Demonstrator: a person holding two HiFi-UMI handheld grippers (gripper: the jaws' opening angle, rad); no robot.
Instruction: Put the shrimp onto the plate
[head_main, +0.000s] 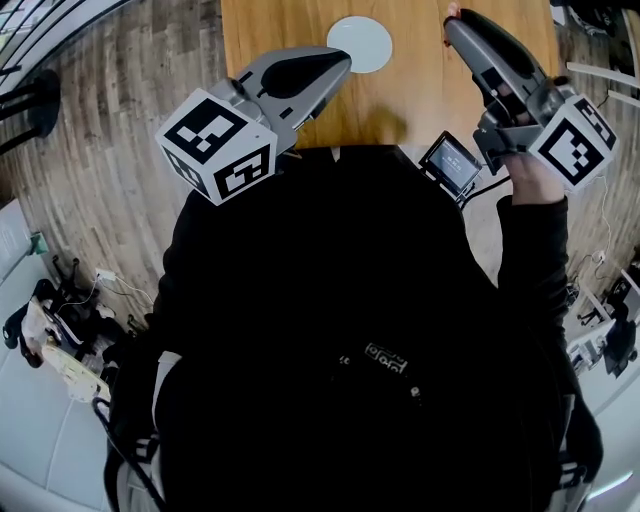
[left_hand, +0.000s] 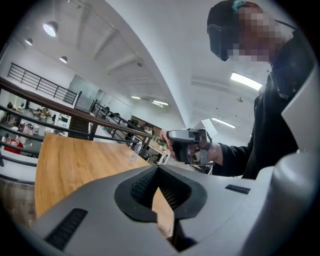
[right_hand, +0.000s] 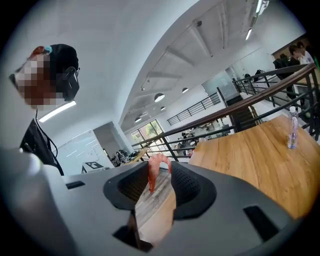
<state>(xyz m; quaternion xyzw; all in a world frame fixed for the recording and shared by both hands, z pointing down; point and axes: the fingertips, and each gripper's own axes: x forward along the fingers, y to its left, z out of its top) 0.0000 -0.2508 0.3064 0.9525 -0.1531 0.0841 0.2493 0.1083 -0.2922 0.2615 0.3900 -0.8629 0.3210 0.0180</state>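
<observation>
Pink-orange shrimp (right_hand: 151, 176) hangs curled between the fingers of the right gripper (right_hand: 159, 169), which are clamped on it at their tips, its tail end arching above them. In the head view this gripper is raised over the wooden tabletop (head_main: 270, 35), to the right of the white plate (head_main: 360, 43), and the shrimp is clear of the plate. The plate lies flat and bare, set back from the tabletop's near edge, where the person in black stands. The left gripper (left_hand: 158, 170) points over the tabletop from the plate's left. Its ribbed fingers are pressed together at the tips with nothing between them. A clear plastic bottle (right_hand: 292, 131) stands upright near the tabletop's far edge, beside a dark railing (right_hand: 235, 112).
</observation>
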